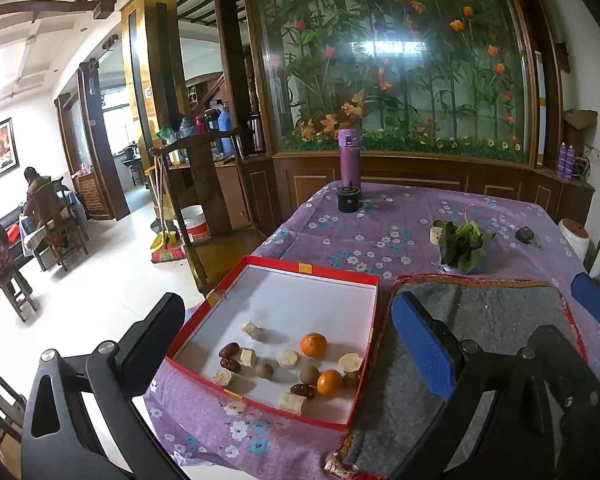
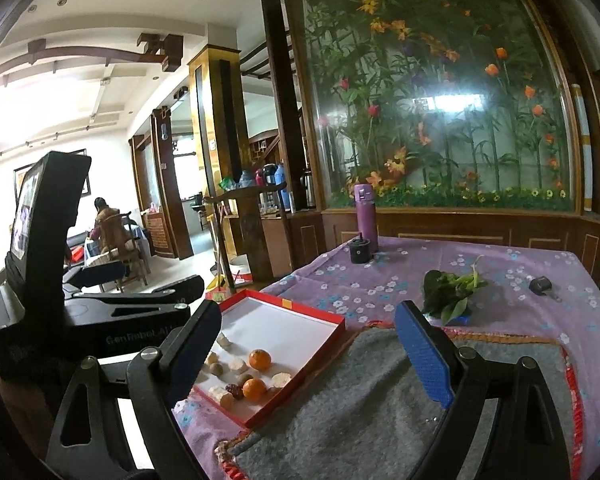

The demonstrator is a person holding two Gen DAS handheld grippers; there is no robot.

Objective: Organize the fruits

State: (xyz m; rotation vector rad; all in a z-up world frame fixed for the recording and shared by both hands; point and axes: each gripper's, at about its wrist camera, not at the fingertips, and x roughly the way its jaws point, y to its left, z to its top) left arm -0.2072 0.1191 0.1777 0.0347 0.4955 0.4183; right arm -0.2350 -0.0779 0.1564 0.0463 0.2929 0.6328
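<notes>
A shallow red box (image 1: 312, 269) (image 2: 284, 302) with a white floor lies on the purple flowered tablecloth. At its near end are two oranges (image 1: 313, 344) (image 2: 260, 360), red dates (image 1: 230, 351), brown round fruits (image 1: 310, 375) and several pale cut chunks (image 1: 252, 330). My left gripper (image 1: 288, 300) hovers open over the box's near-left part, with nothing between its fingers. My right gripper (image 2: 310, 312) stands open above a grey felt mat (image 2: 360, 400) (image 1: 480, 320) just right of the box, holding nothing. The left gripper (image 2: 160, 274) also shows at the left of the right wrist view.
Leafy greens (image 1: 462, 244) (image 2: 452, 292) lie beyond the mat. A purple flask (image 1: 349, 158) and a black round item (image 1: 348, 198) stand at the far table edge; a car key (image 1: 526, 236) is far right. A wooden chair (image 1: 204, 200) stands left of the table; a person (image 1: 36, 196) sits far off.
</notes>
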